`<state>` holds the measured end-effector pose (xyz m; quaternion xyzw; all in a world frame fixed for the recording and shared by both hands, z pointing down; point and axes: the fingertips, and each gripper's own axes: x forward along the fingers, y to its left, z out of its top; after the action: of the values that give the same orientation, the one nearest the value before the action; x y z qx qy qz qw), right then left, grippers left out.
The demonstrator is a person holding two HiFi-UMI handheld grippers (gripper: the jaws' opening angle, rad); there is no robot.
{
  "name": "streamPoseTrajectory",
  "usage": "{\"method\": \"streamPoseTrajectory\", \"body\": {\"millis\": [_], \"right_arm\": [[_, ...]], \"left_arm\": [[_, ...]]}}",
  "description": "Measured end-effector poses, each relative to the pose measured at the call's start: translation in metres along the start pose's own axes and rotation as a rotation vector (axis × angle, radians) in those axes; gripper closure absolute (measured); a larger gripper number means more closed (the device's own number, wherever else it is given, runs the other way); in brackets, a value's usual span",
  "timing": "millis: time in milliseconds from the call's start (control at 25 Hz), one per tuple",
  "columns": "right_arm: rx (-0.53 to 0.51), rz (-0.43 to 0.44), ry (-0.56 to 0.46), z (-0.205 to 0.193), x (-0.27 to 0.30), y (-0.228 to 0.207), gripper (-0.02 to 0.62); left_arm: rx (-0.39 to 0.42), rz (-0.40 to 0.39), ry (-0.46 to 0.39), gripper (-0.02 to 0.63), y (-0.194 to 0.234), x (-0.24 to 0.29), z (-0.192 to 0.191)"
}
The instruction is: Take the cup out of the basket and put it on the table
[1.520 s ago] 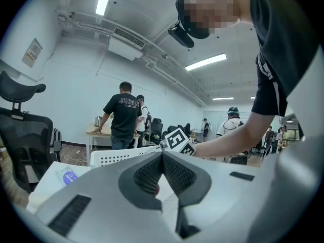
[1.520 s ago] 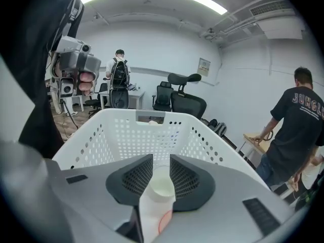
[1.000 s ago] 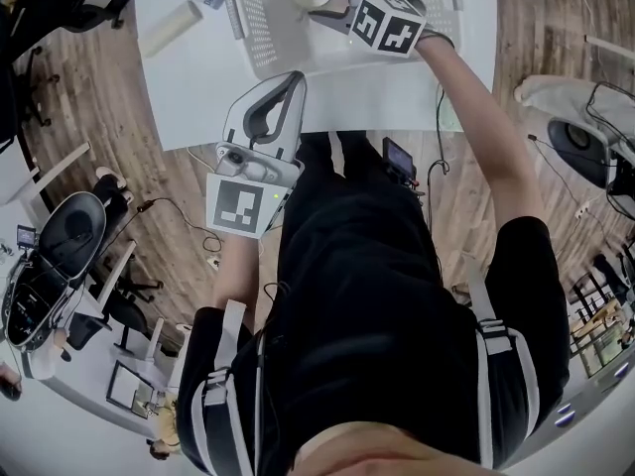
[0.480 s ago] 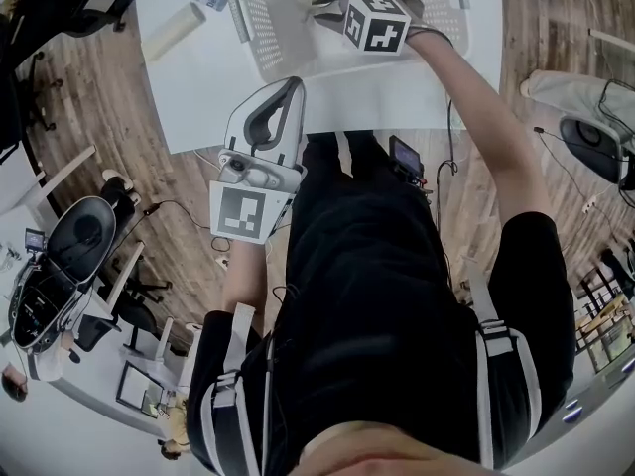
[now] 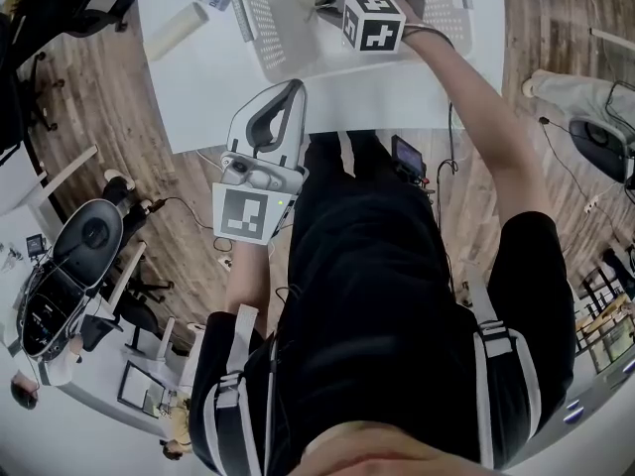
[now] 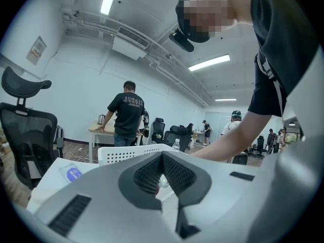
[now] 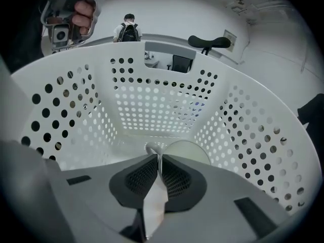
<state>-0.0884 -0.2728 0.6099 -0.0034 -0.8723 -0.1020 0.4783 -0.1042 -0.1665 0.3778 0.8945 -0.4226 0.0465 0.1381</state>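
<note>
Left tongs (image 6: 162, 158): shut, empty, short of the basket (image 7: 152, 105) | right tongs (image 7: 158, 160): inside the basket, clamped on the cup (image 7: 190, 151) wall | cup: low in the basket; we judge it gripped, not yet lifted | surface (image 5: 198, 87) beside the basket: placement still to do.

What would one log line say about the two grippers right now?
right gripper: shut on rim of white round cup | cup: inside white perforated plastic basket | left gripper: shut, empty, at white table edge
</note>
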Motion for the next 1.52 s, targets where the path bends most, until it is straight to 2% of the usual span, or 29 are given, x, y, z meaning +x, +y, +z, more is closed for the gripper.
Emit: {"method": "streamPoseTrajectory", "body": {"millis": [600, 1240, 1520], "right_arm": [[0.014, -0.024, -0.029, 0.009, -0.019, -0.005, 0.551], [0.034, -0.101, -0.108, 0.045, -0.087, -0.013, 0.554], [0.012, -0.122, -0.134, 0.058, -0.115, -0.005, 0.554]], "left_arm": [[0.009, 0.008, -0.019, 0.586, -0.004, -0.008, 0.006], [0.06, -0.006, -0.049, 0.586, -0.02, -0.018, 0.021], [0.048, -0.013, -0.057, 0.586, -0.029, -0.02, 0.021]]}}
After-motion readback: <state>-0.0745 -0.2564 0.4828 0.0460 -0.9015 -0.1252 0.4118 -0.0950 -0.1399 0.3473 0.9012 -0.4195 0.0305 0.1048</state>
